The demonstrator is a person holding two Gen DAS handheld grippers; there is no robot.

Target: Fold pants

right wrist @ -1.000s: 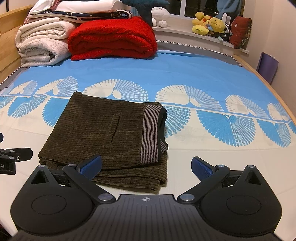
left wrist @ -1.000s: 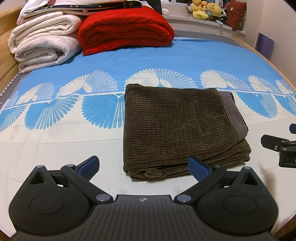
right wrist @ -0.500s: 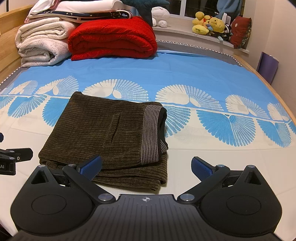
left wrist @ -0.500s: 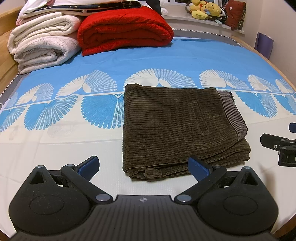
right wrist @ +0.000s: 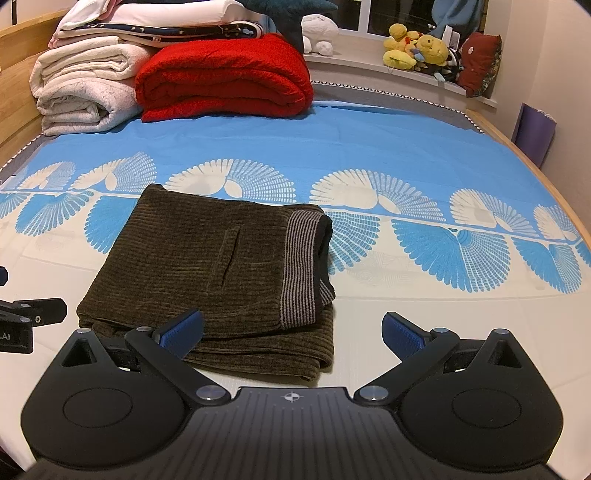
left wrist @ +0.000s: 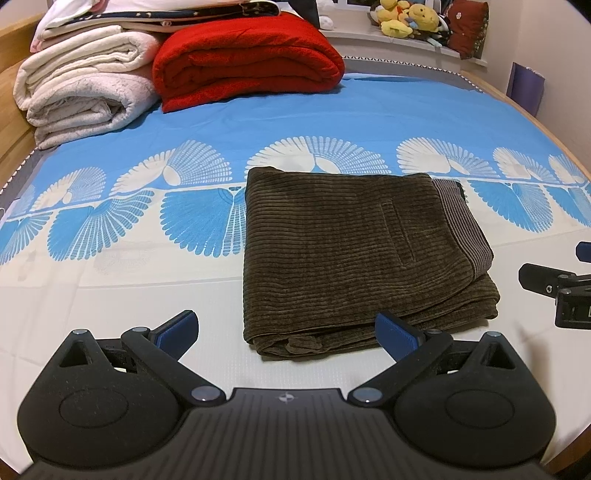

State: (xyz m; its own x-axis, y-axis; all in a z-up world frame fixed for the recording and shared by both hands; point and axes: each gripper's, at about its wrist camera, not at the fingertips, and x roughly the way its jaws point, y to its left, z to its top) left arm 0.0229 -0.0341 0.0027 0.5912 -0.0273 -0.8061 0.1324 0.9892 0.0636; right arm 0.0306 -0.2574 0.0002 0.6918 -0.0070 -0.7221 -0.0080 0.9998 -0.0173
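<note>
While lying folded into a compact rectangle on the bed: brown corduroy pants (left wrist: 354, 251), several layers thick, striped waistband (right wrist: 300, 266) turned to the right-hand edge, a slit pocket (right wrist: 227, 258) showing on the top layer. Set on the pale near part of the sheet (left wrist: 129, 280), far edge reaching the band of blue and white fan prints.

Left gripper (left wrist: 286, 332): spread wide, nothing between the blue pads (left wrist: 175, 328); held low at the near edge of the pants, right pad overlapping the front fold in view, contact not discernible. Seen again at the left border of the right wrist view.

Right gripper (right wrist: 291, 330): likewise spread wide and empty; left pad (right wrist: 183, 328) over the near edge of the pants, right pad over bare sheet. Black tip visible at the right border of the left wrist view, just beside the pants.

Far end of bed: red blanket (left wrist: 247, 62), folded; cream blankets (left wrist: 81, 92), rolled and stacked to its left, more bedding piled on top. Window ledge beyond: yellow plush toys (right wrist: 417, 51), white plush toy (right wrist: 319, 31), dark red cushion (right wrist: 480, 62). Purple item (right wrist: 533, 133) leaning against the right wall. Wooden bed frame (right wrist: 22, 66) along the left side.
</note>
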